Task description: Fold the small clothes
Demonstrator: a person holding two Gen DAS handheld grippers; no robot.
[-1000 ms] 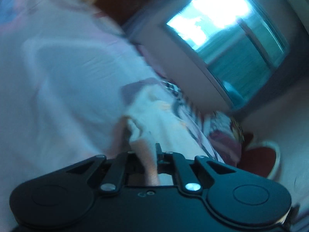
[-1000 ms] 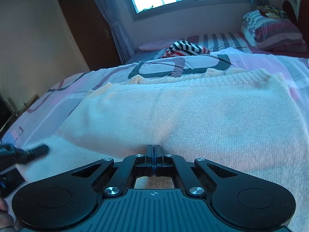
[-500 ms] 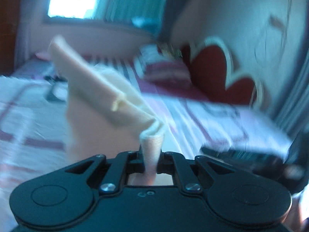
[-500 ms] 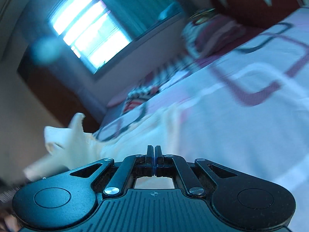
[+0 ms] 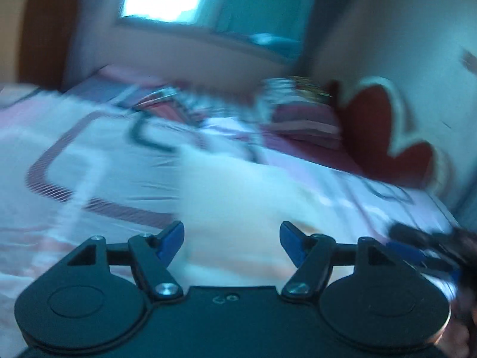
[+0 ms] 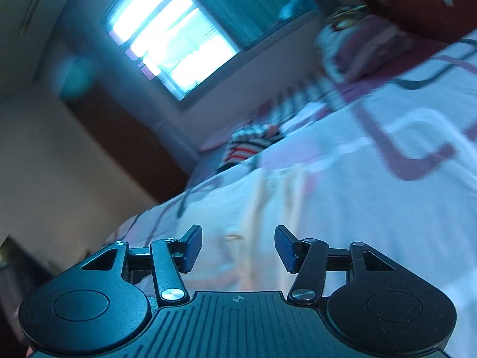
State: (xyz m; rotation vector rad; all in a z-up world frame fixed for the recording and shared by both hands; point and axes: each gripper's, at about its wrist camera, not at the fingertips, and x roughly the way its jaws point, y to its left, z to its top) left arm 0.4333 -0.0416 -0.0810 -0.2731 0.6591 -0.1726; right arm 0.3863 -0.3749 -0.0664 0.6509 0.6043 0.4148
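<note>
A cream knit sweater lies on the bedspread just ahead of my left gripper, blurred by motion. The left jaws are opening and nothing sits between the blue pads. In the right wrist view the same sweater lies flat on the bed beyond my right gripper. Its jaws are opening too, with no cloth between the pads. The right gripper also shows at the right edge of the left wrist view.
The white and pink bedspread stretches left and ahead. A striped garment lies farther up the bed. Pillows and a red headboard stand at the right. A window and a brown wardrobe are behind.
Both grippers went from shut to open. The left one let go of the sweater's edge that it was lifting, and the sweater now lies down on the bed.
</note>
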